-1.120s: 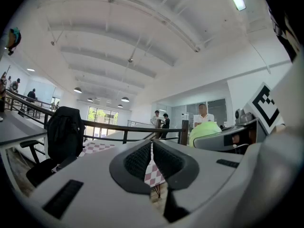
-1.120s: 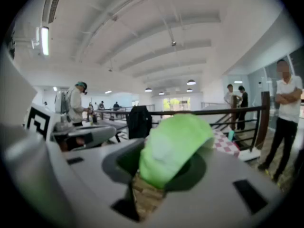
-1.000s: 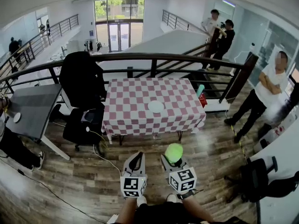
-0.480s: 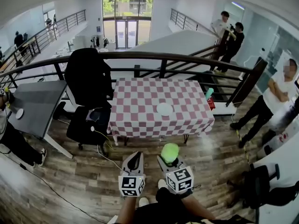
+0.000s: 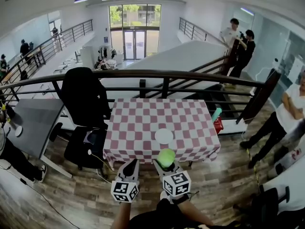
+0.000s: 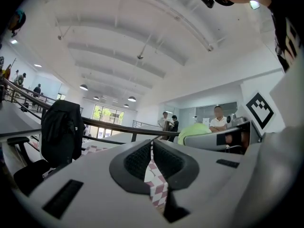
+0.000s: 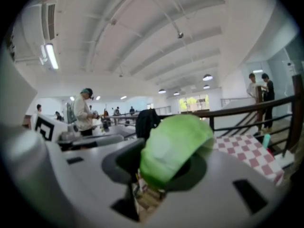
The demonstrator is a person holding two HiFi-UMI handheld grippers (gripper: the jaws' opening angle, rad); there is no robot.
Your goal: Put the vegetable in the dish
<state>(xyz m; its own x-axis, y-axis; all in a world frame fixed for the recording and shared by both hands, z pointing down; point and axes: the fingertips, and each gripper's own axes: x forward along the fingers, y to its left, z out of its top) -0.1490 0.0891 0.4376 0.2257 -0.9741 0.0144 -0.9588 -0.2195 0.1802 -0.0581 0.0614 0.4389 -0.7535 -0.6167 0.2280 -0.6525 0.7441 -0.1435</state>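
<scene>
Short of the table (image 5: 138, 123), your right gripper (image 5: 165, 162) carries the vegetable (image 5: 167, 155) pinched, left gripper (image 5: 132, 164) pressed together; reach the dish (image 5: 164, 136) next.

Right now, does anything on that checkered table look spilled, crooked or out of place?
Nothing stands out. The white dish sits flat and empty on the checkered table, with no spill around it. The green vegetable is held in the right gripper.

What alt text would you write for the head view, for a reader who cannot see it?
The right tool holds a green vegetable in front of a checkered table bearing a white dish; the left tool is shut and empty.
</scene>
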